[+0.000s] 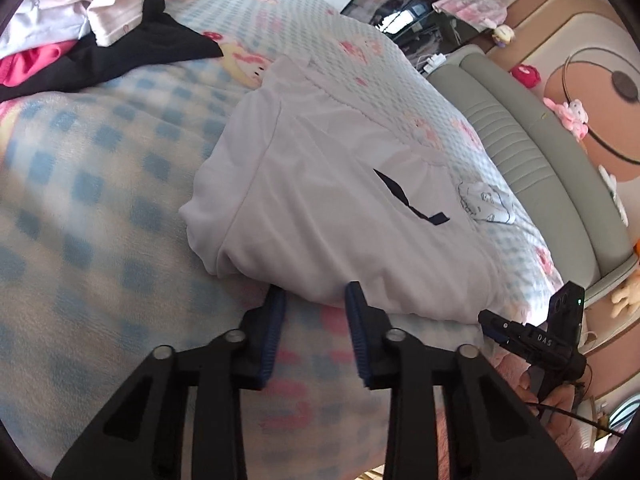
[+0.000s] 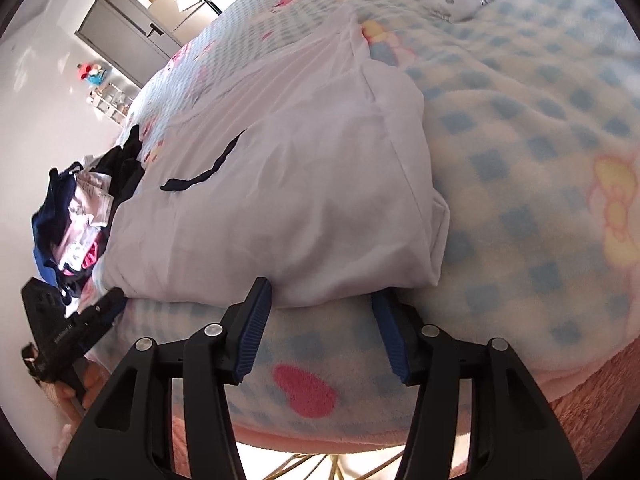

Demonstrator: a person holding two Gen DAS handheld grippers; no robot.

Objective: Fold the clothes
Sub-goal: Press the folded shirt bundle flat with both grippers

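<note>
While folded, white garment [image 1: 340, 200] lengthwise away

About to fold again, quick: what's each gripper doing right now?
Left gripper: open, holding nothing, at the white garment's near edge.
Right gripper: open, straddling that hem, not gripping.

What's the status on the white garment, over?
Left gripper and right gripper both open, fingers at the near edge of the white garment. Garment partly folded, flat on the checked blanket. Clothes pile well clear.
</note>
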